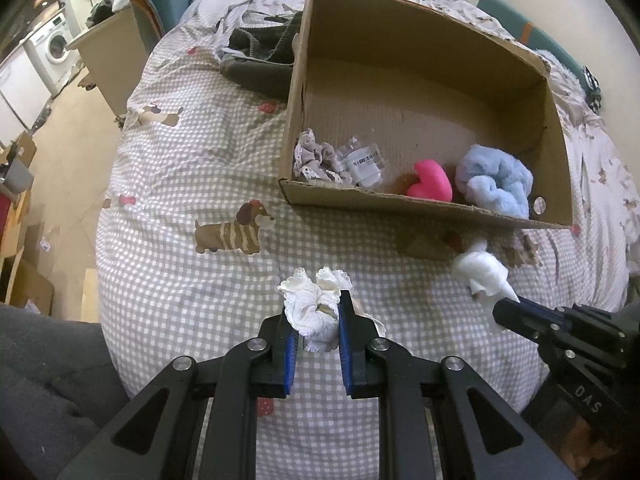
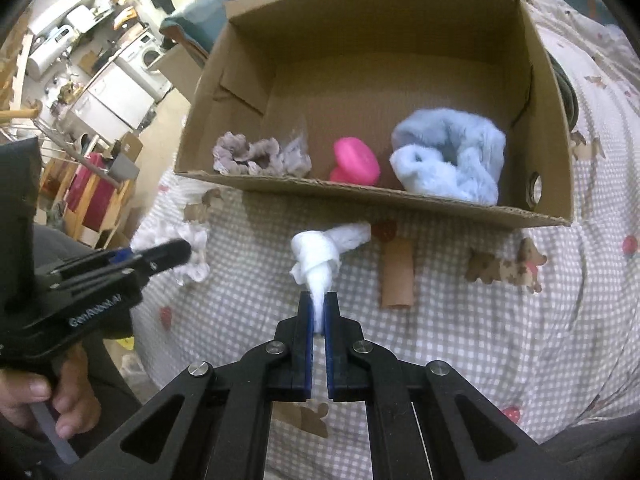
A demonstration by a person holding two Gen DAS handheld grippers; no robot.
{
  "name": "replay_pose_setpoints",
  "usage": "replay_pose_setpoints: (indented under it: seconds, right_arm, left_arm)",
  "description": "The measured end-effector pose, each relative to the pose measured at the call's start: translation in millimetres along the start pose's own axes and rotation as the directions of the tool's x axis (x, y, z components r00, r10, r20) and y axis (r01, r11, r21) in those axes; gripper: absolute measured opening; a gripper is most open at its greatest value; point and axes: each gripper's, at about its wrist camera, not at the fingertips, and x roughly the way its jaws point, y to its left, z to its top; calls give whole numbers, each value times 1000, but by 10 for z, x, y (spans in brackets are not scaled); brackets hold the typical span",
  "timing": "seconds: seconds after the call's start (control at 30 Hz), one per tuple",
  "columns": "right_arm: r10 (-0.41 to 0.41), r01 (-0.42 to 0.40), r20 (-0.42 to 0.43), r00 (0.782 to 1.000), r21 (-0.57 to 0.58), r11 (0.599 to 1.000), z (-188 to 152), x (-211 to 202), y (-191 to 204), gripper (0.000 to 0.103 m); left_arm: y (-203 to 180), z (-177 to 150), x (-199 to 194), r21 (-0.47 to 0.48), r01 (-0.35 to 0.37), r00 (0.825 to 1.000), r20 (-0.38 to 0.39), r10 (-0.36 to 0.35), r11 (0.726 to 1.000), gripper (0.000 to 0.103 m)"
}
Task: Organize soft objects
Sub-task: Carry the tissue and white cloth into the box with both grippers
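Observation:
A cardboard box point(image 1: 420, 208) point(image 2: 400, 204) lies on the checked bed. Inside it are a grey lace scrunchie point(image 1: 316, 158) point(image 2: 256, 156), a pink heart point(image 1: 430, 182) point(image 2: 356, 160) and a fluffy blue scrunchie point(image 1: 496, 184) point(image 2: 452, 160). My left gripper point(image 1: 318, 312) is shut on a white frilly scrunchie point(image 1: 314, 304) in front of the box; it shows in the right wrist view point(image 2: 192, 256) too. My right gripper point(image 2: 319, 312) is shut on the tail of a knotted white cloth point(image 2: 320, 256) point(image 1: 482, 272), held just before the box's near wall.
The bed cover point(image 1: 192, 168) has dog prints. A dark garment point(image 1: 260, 56) lies left of the box. A brown tube-like print or piece point(image 2: 396, 276) is near the box front. Washing machines point(image 1: 52, 48) and clutter stand off the bed's left side.

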Motion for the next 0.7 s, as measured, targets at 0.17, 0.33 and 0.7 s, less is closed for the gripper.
replay_pose_setpoints:
  seconds: [0.17, 0.33, 0.7]
  right_arm:
    - [-3, 3, 14, 1000, -10, 1000, -48, -181, -77, 6]
    - [44, -40, 85, 995, -46, 998, -73, -396, -4, 6]
    - [135, -83, 389, 911, -149, 985, -129, -1102, 132, 6]
  left_arm:
    - [-14, -10, -47, 10, -22, 999, 32, 22, 1000, 16]
    - [-4, -2, -104, 10, -46, 997, 70, 45, 999, 16]
    - [62, 81, -688, -17, -31, 945, 324, 35, 999, 16]
